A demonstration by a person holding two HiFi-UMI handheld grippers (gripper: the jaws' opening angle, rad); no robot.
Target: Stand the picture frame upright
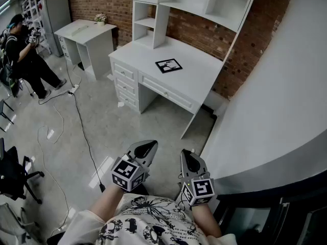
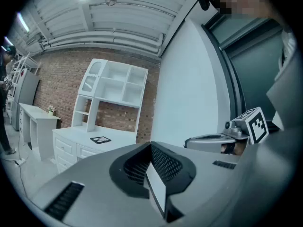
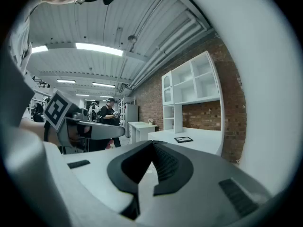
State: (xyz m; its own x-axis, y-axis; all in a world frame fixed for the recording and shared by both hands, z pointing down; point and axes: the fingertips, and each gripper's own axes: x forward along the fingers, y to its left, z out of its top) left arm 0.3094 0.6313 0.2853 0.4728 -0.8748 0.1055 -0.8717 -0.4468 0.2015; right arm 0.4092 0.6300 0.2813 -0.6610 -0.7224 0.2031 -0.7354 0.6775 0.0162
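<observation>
A: Whereabouts of the picture frame [image 1: 168, 66]?

B: Upper middle of the head view, lying flat and face up on the white surface [image 1: 202, 78], below the shelf unit [image 1: 153, 22]. Well apart from both grippers, with open floor [image 1: 127, 131] between.

A: And the jaws?

B: Left gripper [image 1: 144, 149] and right gripper [image 1: 190, 161] at the bottom centre, side by side, pointing roughly toward the frame. Both pairs of jaws pressed fully together, gripping nothing.

A: So, the step in hand?

B: By the look of it, only the approach, with no contact yet. Best done by walking up square to the drawer side, minding the cable [image 1: 84, 137] trailing across the floor at left.

A: Then the grasp?

B: Spread one pair of jaws wide before arriving, not over the frame. Come in low and nearly level, slip one jaw under an edge and pinch the rim only, away from the glass. Keep the other gripper closed as a stop against the opposite edge, to prevent sliding on the smooth top.

A: Raising it?

B: Pivot slowly about the stopped edge rather than lifting clear. No telling from here about a stand at the back. Failing one, lean it against the shelf unit's rear panel. Let go only once steady.
</observation>
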